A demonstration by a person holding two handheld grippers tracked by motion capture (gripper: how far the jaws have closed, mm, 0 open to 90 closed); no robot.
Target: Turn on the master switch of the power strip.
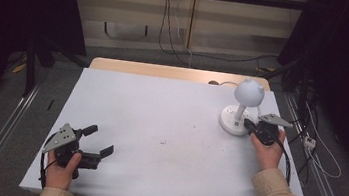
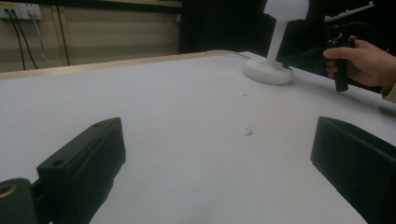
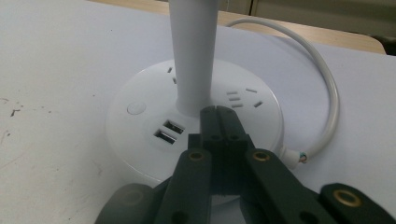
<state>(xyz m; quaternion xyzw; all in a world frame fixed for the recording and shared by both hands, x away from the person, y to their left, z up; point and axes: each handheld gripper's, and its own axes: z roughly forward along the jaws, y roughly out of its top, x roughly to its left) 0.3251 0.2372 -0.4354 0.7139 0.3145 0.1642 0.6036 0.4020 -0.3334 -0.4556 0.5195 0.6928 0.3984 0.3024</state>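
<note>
**Inspector:** Position of the lamp [image 1: 241, 109], please.

**Assistant:** It stands upright at the far right of the white worktop [image 1: 157, 141]. A round white base [image 3: 140, 140], a straight white stem [image 3: 192, 56] rising from its middle and a rounded shade [image 1: 249, 92] on top. The top of the base carries two USB ports [image 3: 168, 130], a round button [image 3: 136, 108] and several socket slots. A white cord [image 3: 322, 88] leaves the base and curves off toward the far edge of the worktop.

**Inspector:** And the right gripper [image 3: 217, 112]?

**Assistant:** Its jaws are fully closed against each other with nothing between them. The tips sit over the top of the base, right at the foot of the stem, beside the USB ports. In the right gripper view the tips appear to rest on the base, though I cannot confirm contact from this angle. In the high view the right hand [image 1: 268, 150] holds it just on the near side of the lamp.

**Inspector:** The left gripper [image 1: 99, 141]?

**Assistant:** Held by the left hand [image 1: 60, 167] near the near-left corner of the worktop, well apart from the lamp. Its jaws stand wide apart and hold nothing; bare worktop lies between them in the left gripper view, with the lamp and the right gripper far off at the upper right.
</note>
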